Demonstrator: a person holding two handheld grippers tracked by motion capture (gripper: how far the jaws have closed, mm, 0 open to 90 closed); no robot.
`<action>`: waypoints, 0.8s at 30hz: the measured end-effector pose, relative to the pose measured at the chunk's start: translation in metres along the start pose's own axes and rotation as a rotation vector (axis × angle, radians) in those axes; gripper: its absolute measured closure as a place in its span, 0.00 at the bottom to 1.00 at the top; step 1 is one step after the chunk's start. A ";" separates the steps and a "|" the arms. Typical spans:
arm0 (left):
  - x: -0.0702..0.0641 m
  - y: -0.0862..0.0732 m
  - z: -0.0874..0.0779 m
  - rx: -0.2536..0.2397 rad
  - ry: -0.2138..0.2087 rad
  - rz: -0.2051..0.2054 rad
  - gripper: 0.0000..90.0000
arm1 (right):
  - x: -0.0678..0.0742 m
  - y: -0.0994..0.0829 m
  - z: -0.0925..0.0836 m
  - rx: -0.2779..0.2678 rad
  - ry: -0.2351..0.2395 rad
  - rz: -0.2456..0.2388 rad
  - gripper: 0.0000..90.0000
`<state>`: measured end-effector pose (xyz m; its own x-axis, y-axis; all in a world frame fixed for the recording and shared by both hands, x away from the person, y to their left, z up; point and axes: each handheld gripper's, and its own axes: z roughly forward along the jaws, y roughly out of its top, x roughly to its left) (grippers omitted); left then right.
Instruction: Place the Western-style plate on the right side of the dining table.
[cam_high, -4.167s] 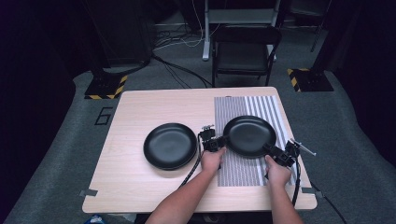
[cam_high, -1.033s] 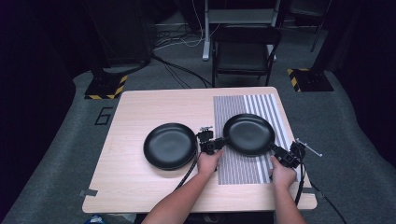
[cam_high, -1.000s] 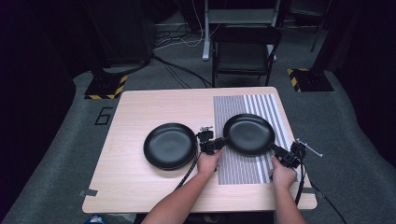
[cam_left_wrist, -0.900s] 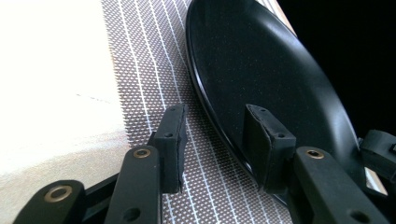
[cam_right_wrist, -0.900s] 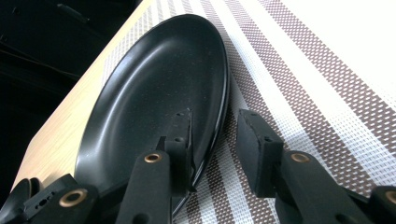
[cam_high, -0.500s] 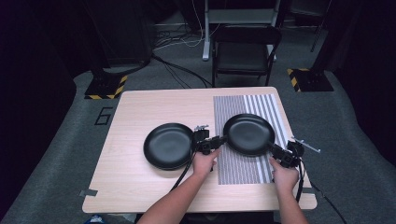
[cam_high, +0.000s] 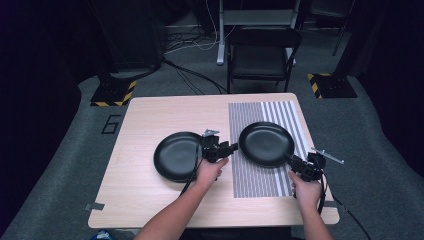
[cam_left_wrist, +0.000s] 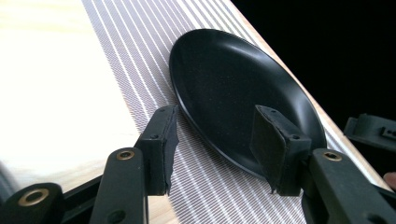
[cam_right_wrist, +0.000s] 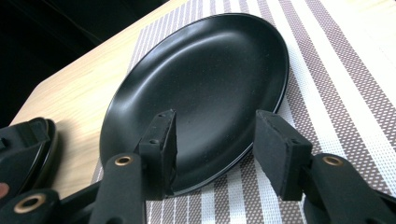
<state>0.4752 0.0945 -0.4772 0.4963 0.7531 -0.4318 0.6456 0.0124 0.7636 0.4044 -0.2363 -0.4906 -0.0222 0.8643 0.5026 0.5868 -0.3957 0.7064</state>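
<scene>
Two black plates on the counter (cam_high: 150, 200). The right plate (cam_high: 266, 143) lies flat on the striped placemat (cam_high: 260, 175); the left plate (cam_high: 176, 156) lies on bare wood just beside the mat's left edge.

Your left hand-held gripper (cam_high: 223, 148) sits between the two plates, jaws pointing toward the right plate's left rim. In the left gripper view its jaws stand apart and have just been opening. The plate's (cam_left_wrist: 243, 100) rim runs between the two pads (cam_left_wrist: 164, 144), but neither pad presses on it; a gap shows on the left pad's side. The plate rests on the mat (cam_left_wrist: 140, 56) under its own weight.

Your right hand-held gripper (cam_high: 299, 164) is at the right plate's near-right rim, over the mat's lower right corner. In the right gripper view its jaws are likewise parted and have just been opening. The plate's (cam_right_wrist: 205, 88) near rim lies between and just ahead of the pads (cam_right_wrist: 275, 149), with no squeeze visible on either face. Striped mat (cam_right_wrist: 336, 93) shows under and to the right of the plate.

Both of your hands hold the gripper bodies from below. The left hand (cam_high: 210, 171) is over bare wood near the left plate's right rim; the right hand (cam_high: 306, 189) is at the counter's front right.

The left plate's edge also shows at the lower left of the right gripper view, behind your other gripper's body.
</scene>
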 end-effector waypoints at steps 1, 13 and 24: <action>0.001 0.001 -0.004 0.000 0.004 0.015 0.56 | 0.000 0.000 -0.001 0.000 0.009 -0.011 0.54; 0.032 0.005 -0.057 -0.013 0.026 0.022 0.54 | 0.013 -0.004 -0.015 0.018 0.032 -0.064 0.51; 0.065 0.004 -0.104 -0.035 0.056 0.013 0.54 | 0.014 -0.004 -0.029 0.017 0.023 -0.126 0.52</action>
<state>0.4491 0.2119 -0.4524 0.4707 0.7892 -0.3946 0.6177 0.0246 0.7860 0.3784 -0.2315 -0.4720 -0.1153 0.8992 0.4220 0.5919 -0.2790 0.7562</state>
